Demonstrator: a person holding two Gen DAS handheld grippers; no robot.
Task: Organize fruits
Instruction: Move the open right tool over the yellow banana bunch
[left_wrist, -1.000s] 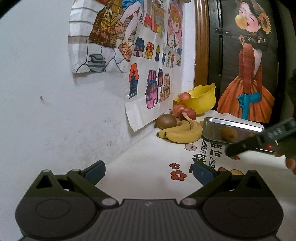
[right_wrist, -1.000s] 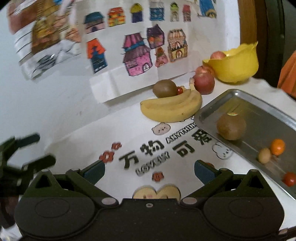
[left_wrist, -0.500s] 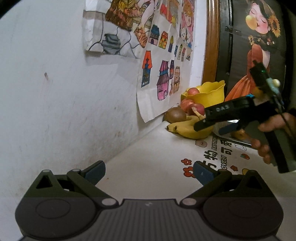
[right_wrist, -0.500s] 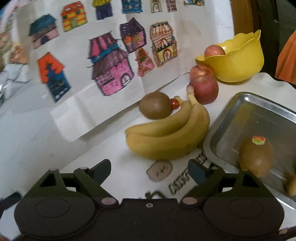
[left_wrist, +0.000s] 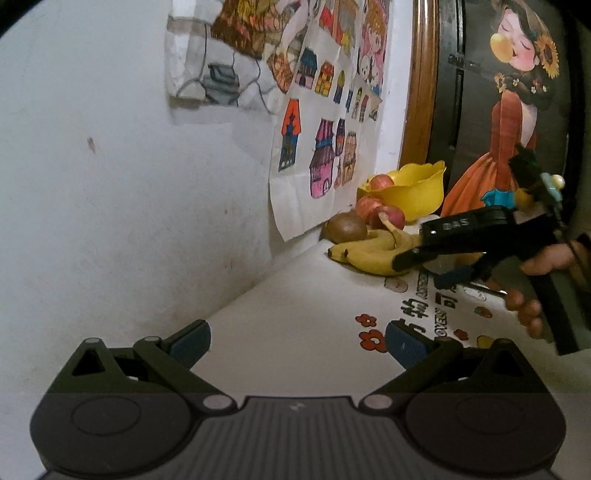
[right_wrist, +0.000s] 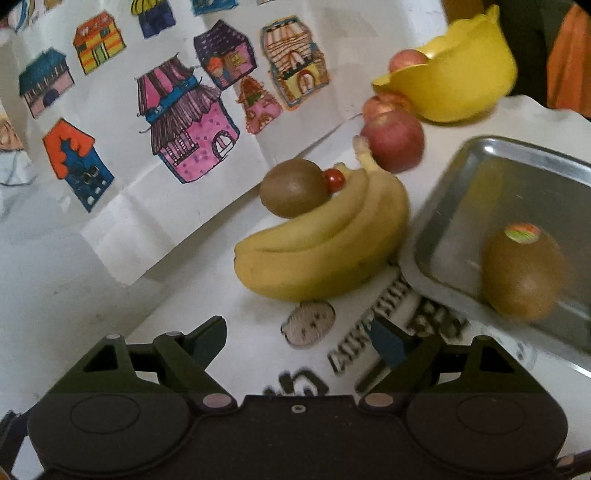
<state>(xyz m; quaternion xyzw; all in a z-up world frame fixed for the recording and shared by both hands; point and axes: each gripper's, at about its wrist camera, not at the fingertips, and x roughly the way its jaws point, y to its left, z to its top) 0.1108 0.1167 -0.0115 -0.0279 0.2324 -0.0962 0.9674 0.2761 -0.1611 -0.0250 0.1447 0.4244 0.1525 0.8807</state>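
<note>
A: Logging the right gripper (right_wrist: 297, 334) first: jaws spread wide, nothing between them, held low over the desk (right_wrist: 207, 314) and aimed at the banana bunch (right_wrist: 325, 254).

B: Confirmed. Bananas lie on the desk just left of the steel tray (right_wrist: 517, 177), touching or nearly touching its corner; I cannot tell which. A kiwi (right_wrist: 291, 186) sits behind them against the wall drawing (right_wrist: 184, 122), with a small red cherry tomato (right_wrist: 335, 179) wedged at its right side.

A: Tray contents in view: one kiwi with a sticker (right_wrist: 522, 271). Two red apples (right_wrist: 393, 140) stand on the desk between the banana stems and the yellow bowl (right_wrist: 454, 85); another apple (right_wrist: 408, 59) sits inside the bowl.

B: Left gripper (left_wrist: 297, 338): jaws also wide apart, empty, well back from the fruit. From its camera, the right gripper appears in a hand (left_wrist: 543, 277), its fingers just in front of the bananas.
</note>
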